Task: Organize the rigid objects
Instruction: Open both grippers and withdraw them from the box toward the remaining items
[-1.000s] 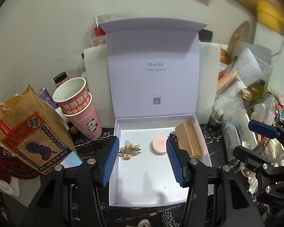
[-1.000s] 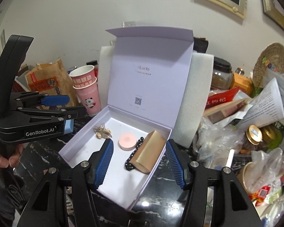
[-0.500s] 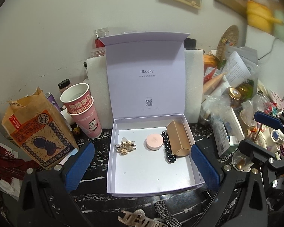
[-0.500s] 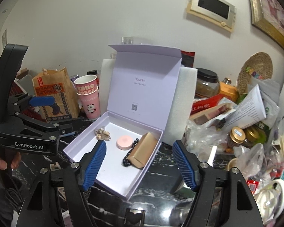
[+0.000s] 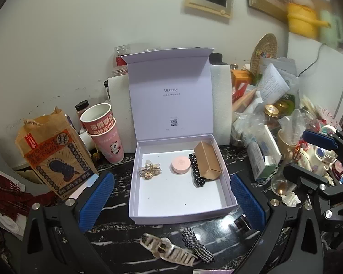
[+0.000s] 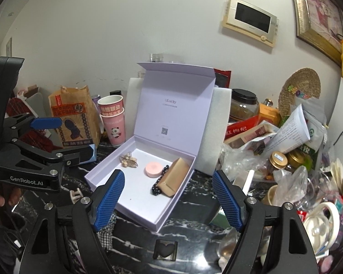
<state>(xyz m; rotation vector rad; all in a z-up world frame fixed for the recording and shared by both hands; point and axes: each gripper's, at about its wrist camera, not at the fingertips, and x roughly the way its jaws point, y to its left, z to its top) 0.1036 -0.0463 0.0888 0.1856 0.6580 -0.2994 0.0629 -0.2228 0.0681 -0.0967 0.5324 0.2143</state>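
An open lilac box [image 5: 225, 178] lies on the dark marble table with its lid upright. In it are a gold hair clip [image 5: 149, 171], a pink round compact [image 5: 180, 164], a black dotted clip [image 5: 196, 171] and a tan carton [image 5: 208, 161]. A beige claw clip [image 5: 169, 248] and a checkered clip [image 5: 196, 244] lie on the table in front of the box. My left gripper [image 5: 171, 198] hangs wide open before the box, holding nothing. My right gripper [image 6: 169, 196], back from the box's near right corner [image 6: 159, 227], is opening its jaws, and nothing is held between them.
Stacked pink paper cups [image 5: 103, 132] and a brown paper bag [image 5: 54, 157] stand left of the box. White foam [image 5: 220, 100] stands behind it. Jars, bags and papers [image 6: 285, 150] crowd the right side. A small black heart-marked square [image 6: 165, 250] lies near the front.
Both grippers have drawn back from the box and spread their jaws wider. The gold clip stays in the box. The clips on the table in front have come into view.
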